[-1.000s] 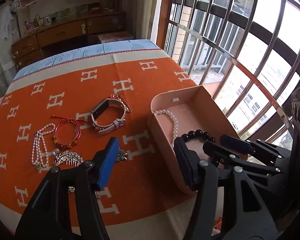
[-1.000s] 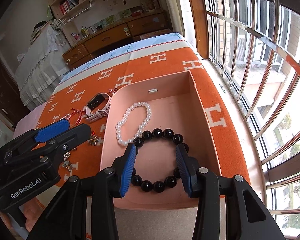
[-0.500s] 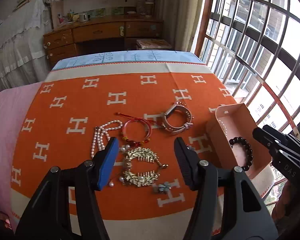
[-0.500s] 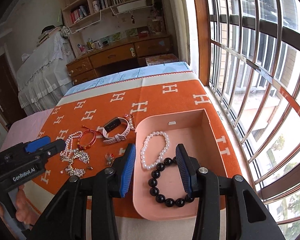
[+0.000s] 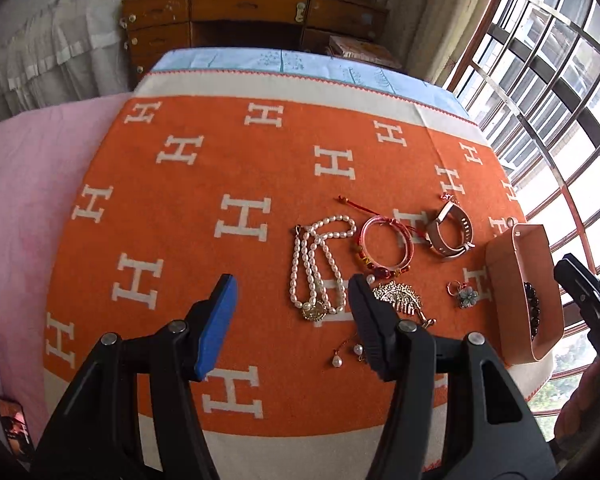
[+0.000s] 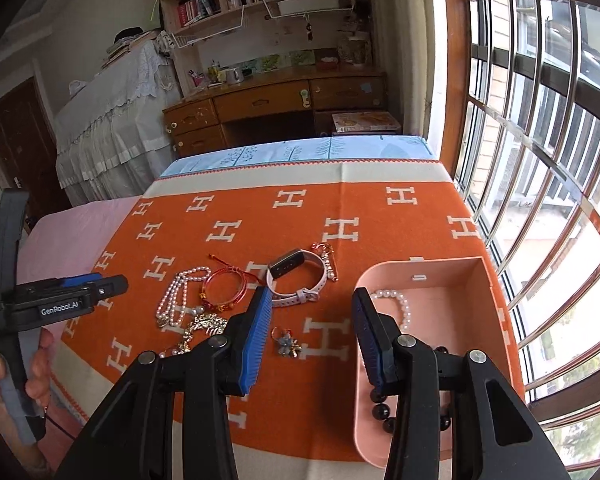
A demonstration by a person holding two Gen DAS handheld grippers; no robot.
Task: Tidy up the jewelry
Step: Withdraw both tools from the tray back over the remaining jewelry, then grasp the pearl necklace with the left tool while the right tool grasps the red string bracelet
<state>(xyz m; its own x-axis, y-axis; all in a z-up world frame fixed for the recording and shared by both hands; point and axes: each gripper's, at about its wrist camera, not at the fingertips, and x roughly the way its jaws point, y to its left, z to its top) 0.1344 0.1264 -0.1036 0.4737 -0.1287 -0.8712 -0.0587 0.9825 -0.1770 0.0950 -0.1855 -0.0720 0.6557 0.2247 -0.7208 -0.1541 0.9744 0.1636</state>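
Note:
A pink box [image 6: 476, 304] at the right of the orange blanket holds a white pearl bracelet [image 6: 396, 304] and a black bead bracelet [image 6: 384, 412]; the box also shows in the left wrist view [image 5: 516, 264]. On the blanket lie a pearl necklace [image 5: 316, 264], a red cord bracelet [image 5: 384, 248], a pink smartwatch [image 5: 452, 232], a gold comb [image 5: 400, 296], a flower ring [image 5: 464, 294] and pearl earrings [image 5: 346, 354]. My left gripper [image 5: 292, 316] is open and empty above the pearl necklace. My right gripper [image 6: 308, 340] is open and empty, raised beside the box.
A gold chain bracelet [image 6: 330, 260] lies beyond the watch. Pink bedding [image 5: 24, 200] lies left of the blanket. A wooden desk [image 6: 276, 104] and bookshelves stand at the back. A barred window [image 6: 548, 128] runs along the right.
Both grippers have pulled back and up from the box. My left gripper swung left over the loose jewelry. The black bead bracelet stays in the box.

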